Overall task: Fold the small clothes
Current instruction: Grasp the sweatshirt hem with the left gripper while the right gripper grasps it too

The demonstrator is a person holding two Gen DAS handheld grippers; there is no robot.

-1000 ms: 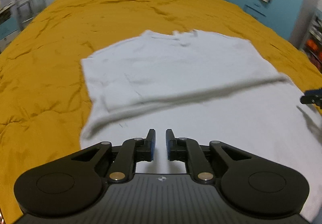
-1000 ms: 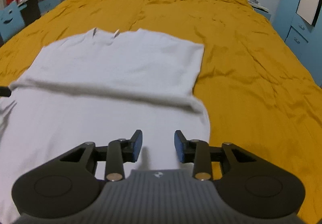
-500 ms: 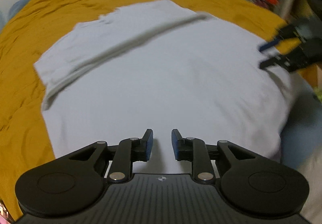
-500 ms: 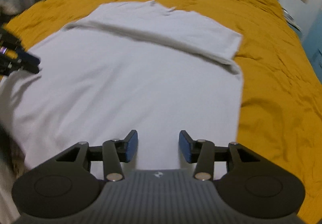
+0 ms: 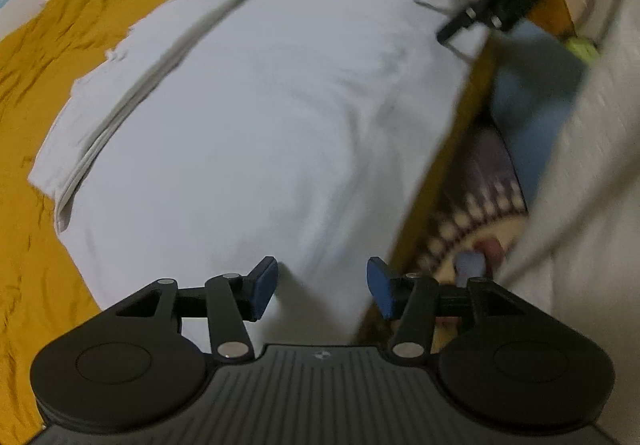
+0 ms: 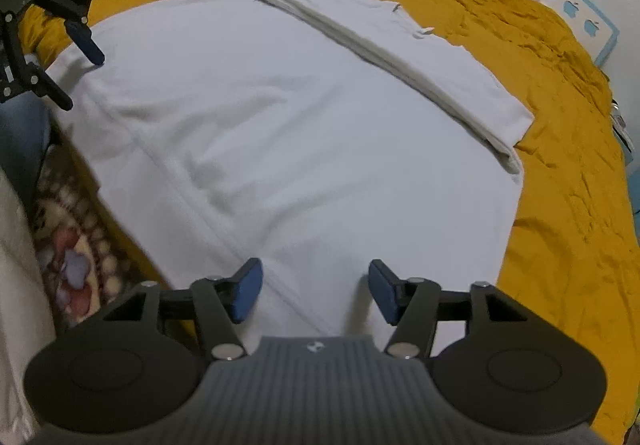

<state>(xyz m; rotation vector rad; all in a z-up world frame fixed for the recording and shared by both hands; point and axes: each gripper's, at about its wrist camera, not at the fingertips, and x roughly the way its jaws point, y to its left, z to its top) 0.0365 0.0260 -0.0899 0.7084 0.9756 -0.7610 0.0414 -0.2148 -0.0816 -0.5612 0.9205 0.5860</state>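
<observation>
A white T-shirt (image 5: 260, 105) (image 6: 300, 125) lies flat on the mustard bedspread (image 5: 40, 45), its lower part folded up so the hem band runs across it. My left gripper (image 5: 322, 281) hovers over the shirt's near corner at the bed edge. Its jaws are opening, with cloth below them but nothing pinched. My right gripper (image 6: 316, 285) hangs over the opposite near corner, its jaws also opening and empty. Each view shows the other gripper across the shirt: the right gripper (image 5: 432, 11) and the left gripper (image 6: 80, 81), both with fingers apart.
The bedspread (image 6: 560, 205) spreads wide beyond the shirt. Past the bed edge I see a patterned rug (image 5: 460, 237) on the floor, a person's blue trouser leg (image 5: 532, 85) and pale fabric (image 5: 592, 205). A blue wall with stickers (image 6: 572, 9) stands behind.
Both grippers swung sideways to the shirt's near corners and rolled to face each other across it. Their jaws went from narrow to wide. The shirt has not shifted.
</observation>
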